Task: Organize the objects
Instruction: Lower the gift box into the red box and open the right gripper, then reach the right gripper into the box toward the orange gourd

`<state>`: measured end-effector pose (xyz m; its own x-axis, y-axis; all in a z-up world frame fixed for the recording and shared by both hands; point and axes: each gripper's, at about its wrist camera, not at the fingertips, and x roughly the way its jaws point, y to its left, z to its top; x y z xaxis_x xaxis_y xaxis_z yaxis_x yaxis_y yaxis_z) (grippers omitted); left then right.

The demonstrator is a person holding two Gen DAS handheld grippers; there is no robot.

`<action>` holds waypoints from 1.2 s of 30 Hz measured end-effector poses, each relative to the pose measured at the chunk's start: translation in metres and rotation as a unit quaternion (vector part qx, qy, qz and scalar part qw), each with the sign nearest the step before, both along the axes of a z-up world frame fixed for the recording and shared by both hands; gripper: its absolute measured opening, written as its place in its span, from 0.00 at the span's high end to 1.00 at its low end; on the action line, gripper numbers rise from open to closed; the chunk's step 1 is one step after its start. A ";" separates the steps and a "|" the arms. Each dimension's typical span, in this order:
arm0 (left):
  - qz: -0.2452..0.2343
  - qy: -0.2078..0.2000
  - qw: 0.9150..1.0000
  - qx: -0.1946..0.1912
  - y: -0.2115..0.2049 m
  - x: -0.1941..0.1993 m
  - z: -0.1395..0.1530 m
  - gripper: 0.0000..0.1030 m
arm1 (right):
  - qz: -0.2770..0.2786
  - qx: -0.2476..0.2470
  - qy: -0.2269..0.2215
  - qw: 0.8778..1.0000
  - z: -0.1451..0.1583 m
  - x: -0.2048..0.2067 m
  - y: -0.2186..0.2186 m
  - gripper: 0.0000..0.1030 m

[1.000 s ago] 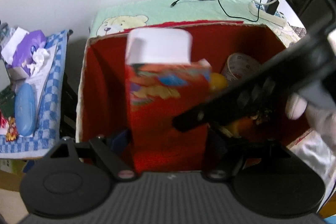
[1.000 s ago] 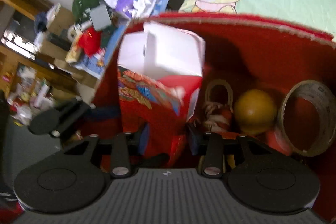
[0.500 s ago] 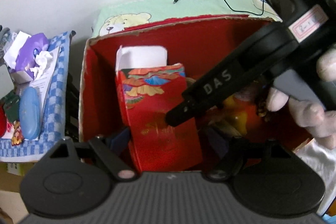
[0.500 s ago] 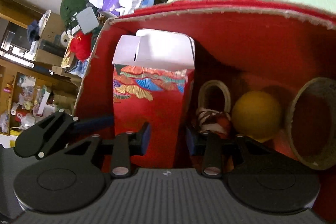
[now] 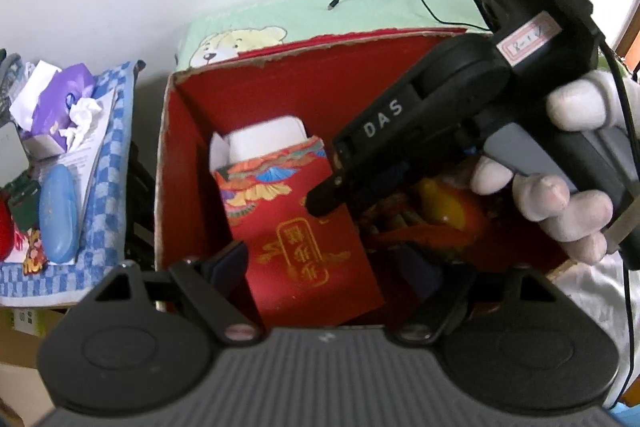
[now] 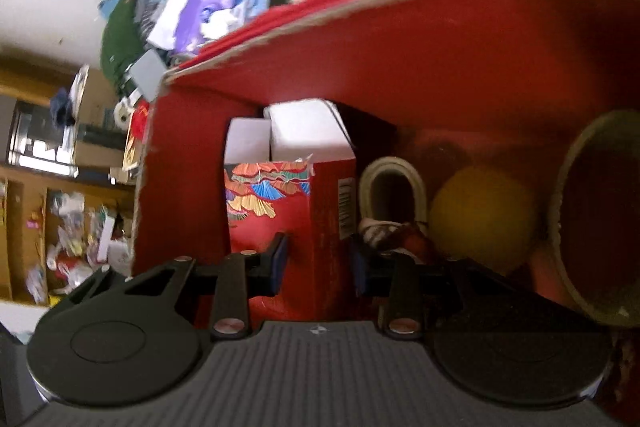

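A red carton [image 5: 304, 239] with a fan pattern and white open flaps stands upright in the left part of a big red cardboard box [image 5: 320, 67]. My left gripper [image 5: 328, 267] is open, its fingers wide on either side of the carton's lower part. My right gripper [image 6: 318, 261] has its jaws closing with the carton's [image 6: 292, 203] vertical corner between the pads. One pad lies on the patterned face, the other by the barcode side. A gloved hand [image 5: 560, 195] holds that gripper, whose fingertip [image 5: 320, 205] rests against the carton.
Inside the box, right of the carton, lie a white loop with striped cloth [image 6: 392, 195], a yellow ball [image 6: 480, 219] and a tape roll [image 6: 592, 219]. A blue checked cloth [image 5: 108, 163] with tissues and a blue case [image 5: 56, 215] sits left. A bear blanket [image 5: 360, 15] lies behind.
The carton has sunk lower into the red box. My right gripper went down with it and rolled, so the carton's corner now faces it. My left gripper kept its place.
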<state>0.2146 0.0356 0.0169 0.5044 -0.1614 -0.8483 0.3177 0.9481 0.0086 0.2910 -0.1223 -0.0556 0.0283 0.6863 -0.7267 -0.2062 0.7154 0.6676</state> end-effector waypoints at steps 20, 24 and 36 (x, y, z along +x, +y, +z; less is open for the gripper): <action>-0.007 -0.013 0.999 0.040 -0.017 0.031 -0.015 0.15 | -0.046 -0.012 -0.030 0.998 0.007 -0.005 -0.020 0.82; -0.014 -0.022 0.998 0.064 -0.025 0.033 -0.019 0.15 | -0.039 -0.028 -0.069 0.996 0.021 -0.010 -0.018 0.77; -0.027 0.013 0.999 0.042 -0.029 0.039 -0.025 0.18 | -0.082 -0.091 -0.137 0.983 0.038 -0.031 -0.043 0.72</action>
